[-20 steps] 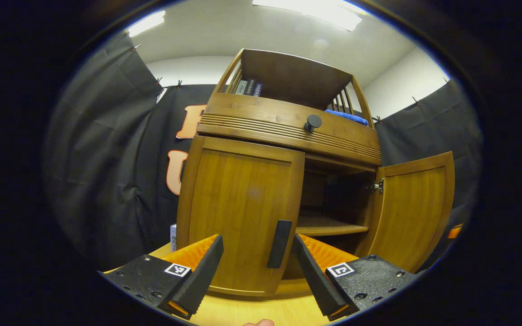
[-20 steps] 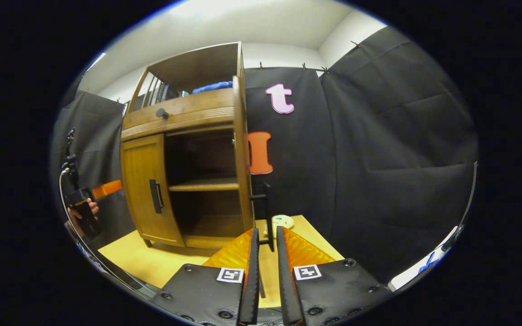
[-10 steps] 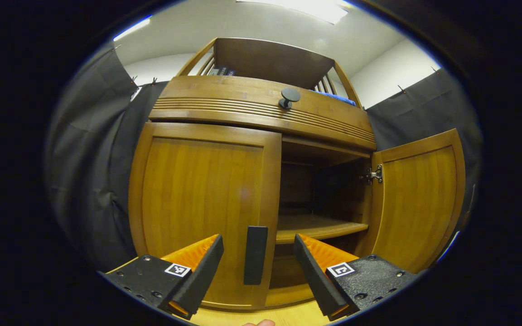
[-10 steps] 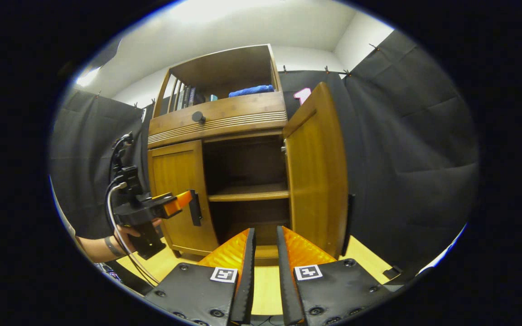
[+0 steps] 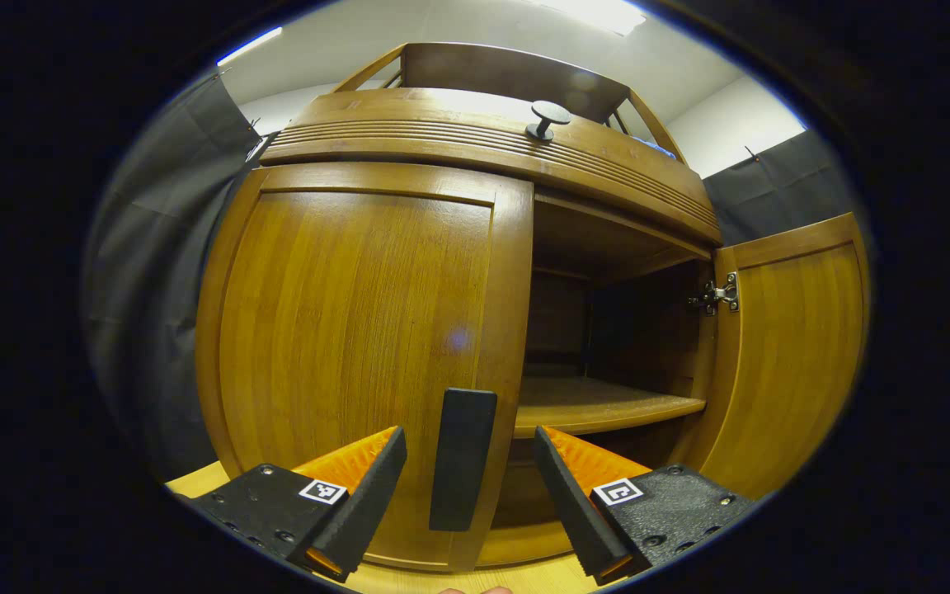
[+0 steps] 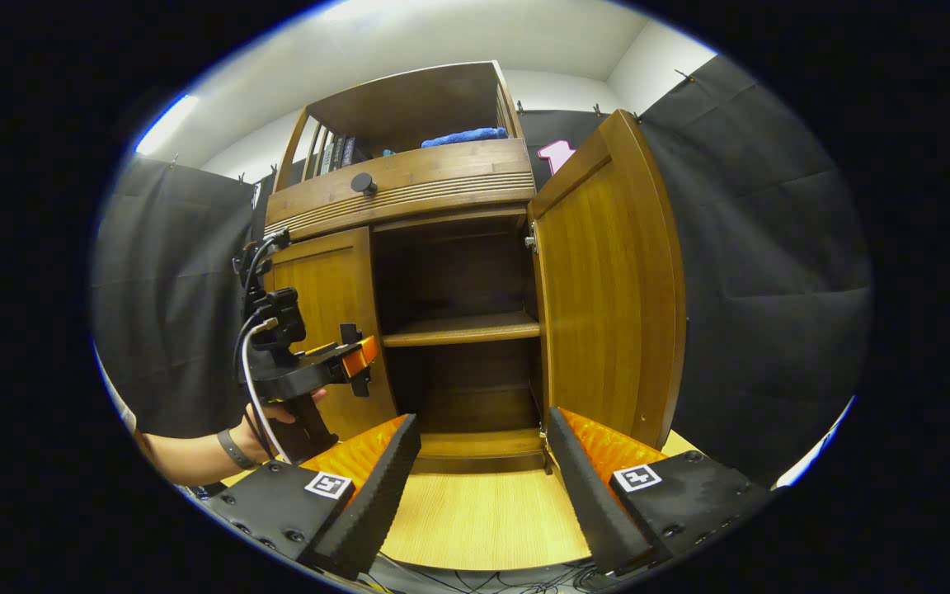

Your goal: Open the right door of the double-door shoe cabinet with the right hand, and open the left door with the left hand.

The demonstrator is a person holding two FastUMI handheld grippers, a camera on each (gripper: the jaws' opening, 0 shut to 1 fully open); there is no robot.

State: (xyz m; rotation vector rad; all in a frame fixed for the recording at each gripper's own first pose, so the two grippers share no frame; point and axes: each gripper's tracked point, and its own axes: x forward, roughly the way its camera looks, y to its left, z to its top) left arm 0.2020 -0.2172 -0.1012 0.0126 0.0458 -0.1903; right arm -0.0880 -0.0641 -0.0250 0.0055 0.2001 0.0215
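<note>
Left gripper view: left tool (image 5: 469,495) spread wide astride the handle (image 5: 462,459) (left door (image 5: 359,346) shut); centre it, pinch, then pull outward.

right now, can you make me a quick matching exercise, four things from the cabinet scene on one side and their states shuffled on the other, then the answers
Things:
1. right door
2. left door
3. left hand-held gripper
4. right hand-held gripper

States:
A. closed, flush with the cabinet front
B. open, fingers either side of the dark door handle, not yet pressing it
C. swung wide open, inner shelf exposed
D. open, holding nothing, above the yellow tabletop

Pairs: 1-C, 2-A, 3-B, 4-D
</note>
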